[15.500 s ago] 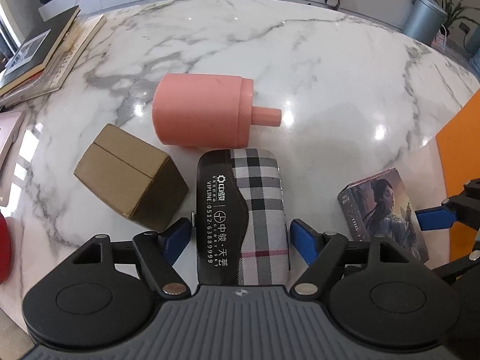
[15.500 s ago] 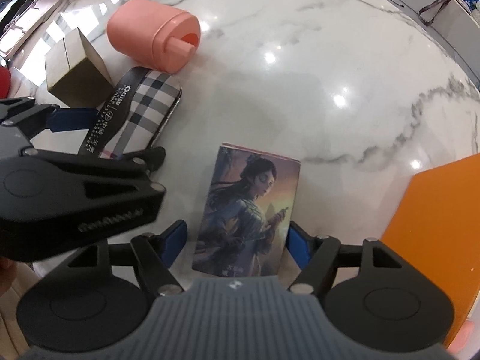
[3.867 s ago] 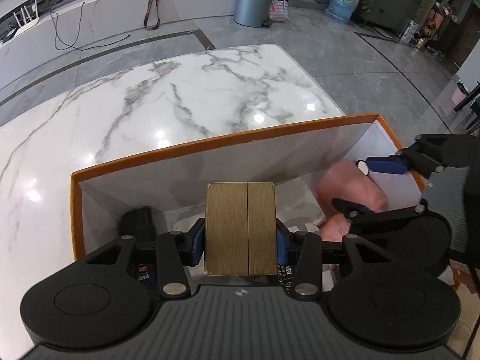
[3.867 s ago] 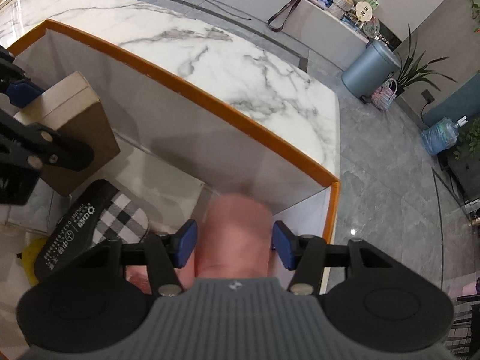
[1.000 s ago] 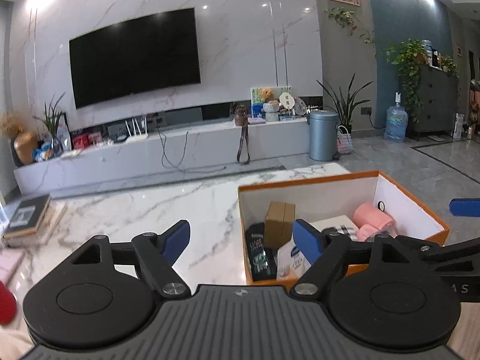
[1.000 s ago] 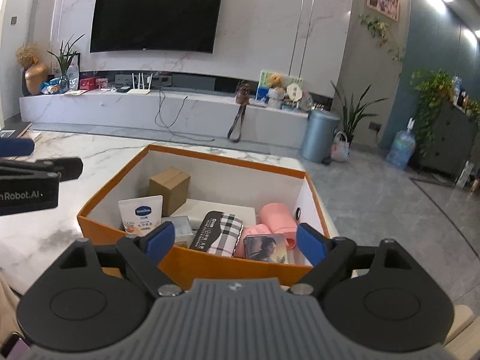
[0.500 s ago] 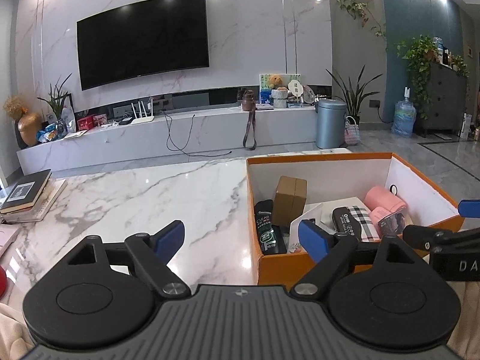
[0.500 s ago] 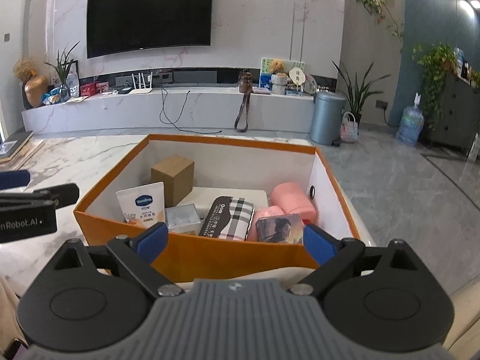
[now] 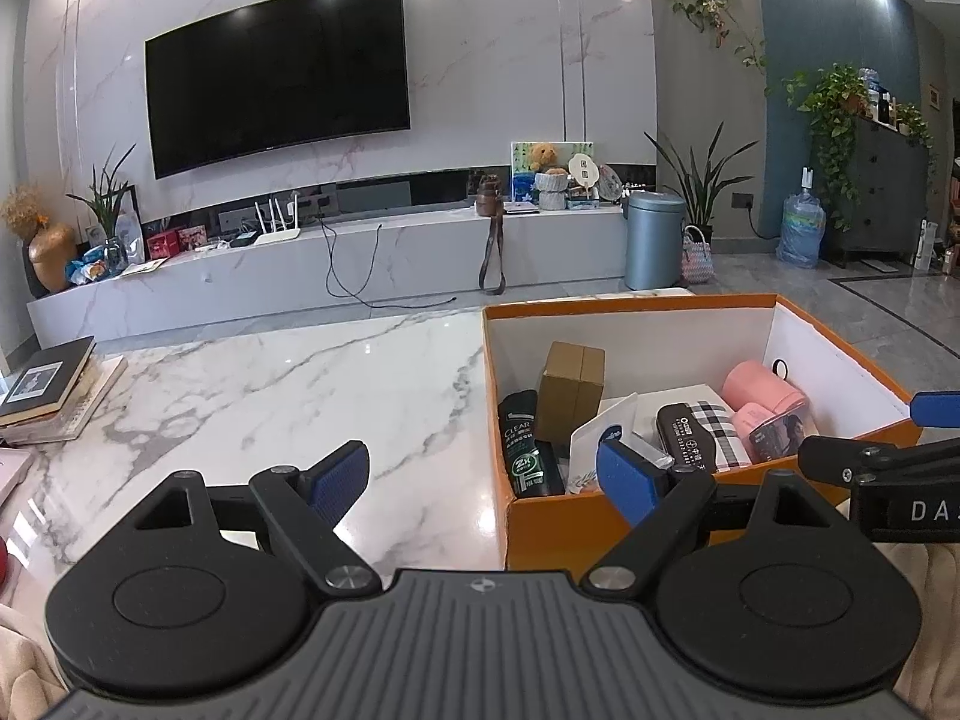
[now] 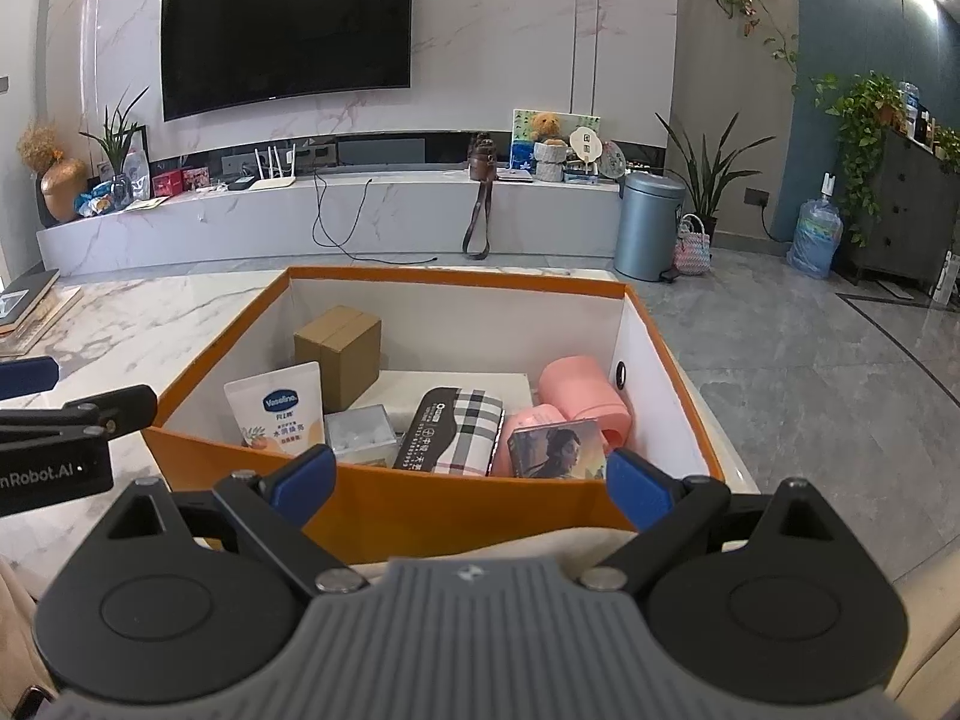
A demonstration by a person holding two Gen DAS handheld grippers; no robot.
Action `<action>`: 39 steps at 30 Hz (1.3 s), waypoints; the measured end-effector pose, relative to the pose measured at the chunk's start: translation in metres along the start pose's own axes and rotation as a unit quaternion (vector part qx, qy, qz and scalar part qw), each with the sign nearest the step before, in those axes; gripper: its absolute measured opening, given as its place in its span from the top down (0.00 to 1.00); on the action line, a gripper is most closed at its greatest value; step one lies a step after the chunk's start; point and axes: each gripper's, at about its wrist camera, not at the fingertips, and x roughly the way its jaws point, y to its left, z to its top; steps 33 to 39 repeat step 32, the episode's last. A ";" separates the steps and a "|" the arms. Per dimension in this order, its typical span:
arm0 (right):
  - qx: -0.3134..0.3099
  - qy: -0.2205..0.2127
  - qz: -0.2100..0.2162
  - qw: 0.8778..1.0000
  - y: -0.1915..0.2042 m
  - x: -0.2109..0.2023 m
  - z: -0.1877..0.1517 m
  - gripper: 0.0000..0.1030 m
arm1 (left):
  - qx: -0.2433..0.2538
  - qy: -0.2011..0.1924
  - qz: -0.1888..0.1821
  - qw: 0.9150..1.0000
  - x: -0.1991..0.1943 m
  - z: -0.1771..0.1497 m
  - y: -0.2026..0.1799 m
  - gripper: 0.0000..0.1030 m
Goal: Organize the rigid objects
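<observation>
An orange box point(image 10: 456, 507) point(image 9: 558, 525) stands on the marble table. Inside it are a brown cardboard box point(image 10: 339, 354) point(image 9: 570, 396), a plaid case point(image 10: 459, 429) point(image 9: 705, 441), a pink cylinder point(image 10: 585, 393) point(image 9: 762, 387), a picture card box point(image 10: 555, 447) point(image 9: 783, 435), a Vaseline pouch point(image 10: 279, 411) and a dark bottle point(image 9: 528, 447). My left gripper point(image 9: 483, 474) is open and empty, held back from the box's near left corner. My right gripper point(image 10: 471, 480) is open and empty before the box's near wall.
A stack of books point(image 9: 48, 384) lies at the table's far left edge. Bare marble point(image 9: 288, 396) spreads left of the box. Beyond the table are a TV bench, a grey bin point(image 10: 648, 225) and tiled floor on the right.
Both grippers drew back slightly from the box, which now sits a little lower and nearer in both views. The left jaws widened a bit early on. Nothing in the box moved.
</observation>
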 end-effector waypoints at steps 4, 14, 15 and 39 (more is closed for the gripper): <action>-0.001 -0.001 -0.001 1.000 0.000 0.000 0.000 0.07 | 0.002 -0.003 0.000 1.000 -0.002 0.001 -0.001 0.03; 0.003 0.001 0.003 1.000 0.000 0.001 0.000 0.07 | 0.006 -0.007 0.000 1.000 -0.005 0.001 -0.004 0.03; 0.003 0.001 0.003 1.000 -0.001 0.001 0.000 0.07 | 0.006 -0.007 0.000 1.000 -0.005 0.001 -0.004 0.03; 0.004 0.002 0.004 1.000 -0.001 0.001 0.001 0.07 | 0.005 -0.006 -0.001 1.000 -0.004 0.002 -0.004 0.03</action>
